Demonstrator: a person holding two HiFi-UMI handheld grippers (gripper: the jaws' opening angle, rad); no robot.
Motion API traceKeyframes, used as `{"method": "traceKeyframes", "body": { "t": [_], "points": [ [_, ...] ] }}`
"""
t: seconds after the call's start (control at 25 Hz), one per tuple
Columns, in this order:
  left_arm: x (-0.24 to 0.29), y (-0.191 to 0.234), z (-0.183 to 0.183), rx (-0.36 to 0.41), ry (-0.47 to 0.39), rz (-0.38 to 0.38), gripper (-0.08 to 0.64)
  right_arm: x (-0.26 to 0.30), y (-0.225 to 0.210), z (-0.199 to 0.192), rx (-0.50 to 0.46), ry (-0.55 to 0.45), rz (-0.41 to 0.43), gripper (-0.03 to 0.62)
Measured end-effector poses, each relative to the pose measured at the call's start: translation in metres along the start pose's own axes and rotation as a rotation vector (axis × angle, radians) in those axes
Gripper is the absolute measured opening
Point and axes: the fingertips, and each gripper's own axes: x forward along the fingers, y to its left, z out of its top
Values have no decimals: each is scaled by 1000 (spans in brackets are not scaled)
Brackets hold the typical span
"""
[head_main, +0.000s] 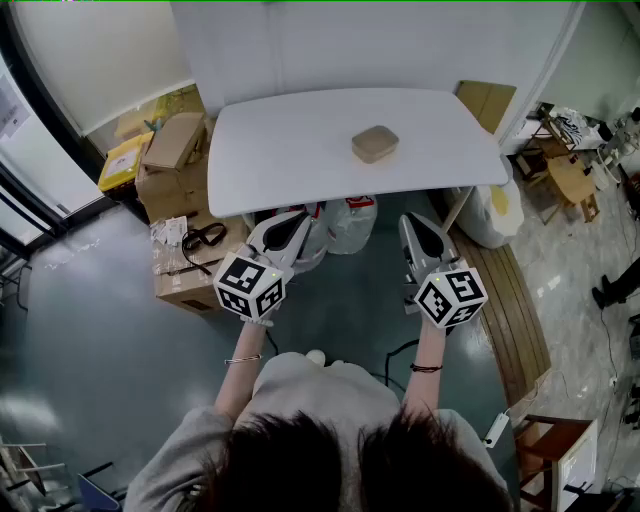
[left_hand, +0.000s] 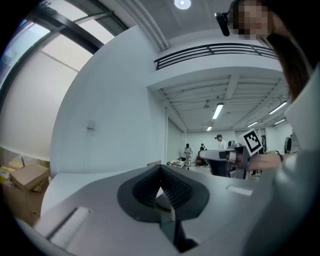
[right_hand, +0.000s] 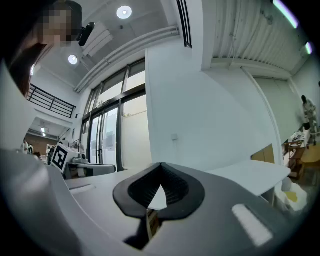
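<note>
You held both grippers side by side in front of your chest, short of the near edge of the white worktop (head_main: 280, 150), so neither touched it or anything on it. The left gripper (head_main: 285, 232) had its jaws drawn together: in the left gripper view (left_hand: 161, 167) the ribbed pads met at their tips, with nothing between them. The right gripper (head_main: 420, 232) was the same, its pads closed tip to tip in the right gripper view (right_hand: 161, 165) and gripping nothing. That fits where they hung, I judge, since nothing lay within reach of either one.

The tan box (head_main: 375, 143) sat alone on the worktop, a little right of its middle and well apart from both grippers. It lay flat, clear of every edge, with the right gripper somewhat nearer to it than the left. Both pairs of jaws pointed forward and slightly up, which is why each gripper view looked over the worktop at the wall and showed no box.

Plastic bags (head_main: 350, 222) hung below the worktop's near edge, between and just beyond the jaws. Cardboard boxes (head_main: 175, 150) stood stacked on the floor to your left.
</note>
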Motion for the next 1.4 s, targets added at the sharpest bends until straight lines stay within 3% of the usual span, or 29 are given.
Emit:
{"method": "traceKeyframes", "body": {
  "t": [1.12, 1.4],
  "points": [
    [30, -14, -12, -21, 14, 54, -9, -7, -46, -5, 71, 0, 24, 12],
    [54, 8, -19, -30, 24, 48, -9, 20, -67, -11, 94, -6, 9, 12]
  ]
}}
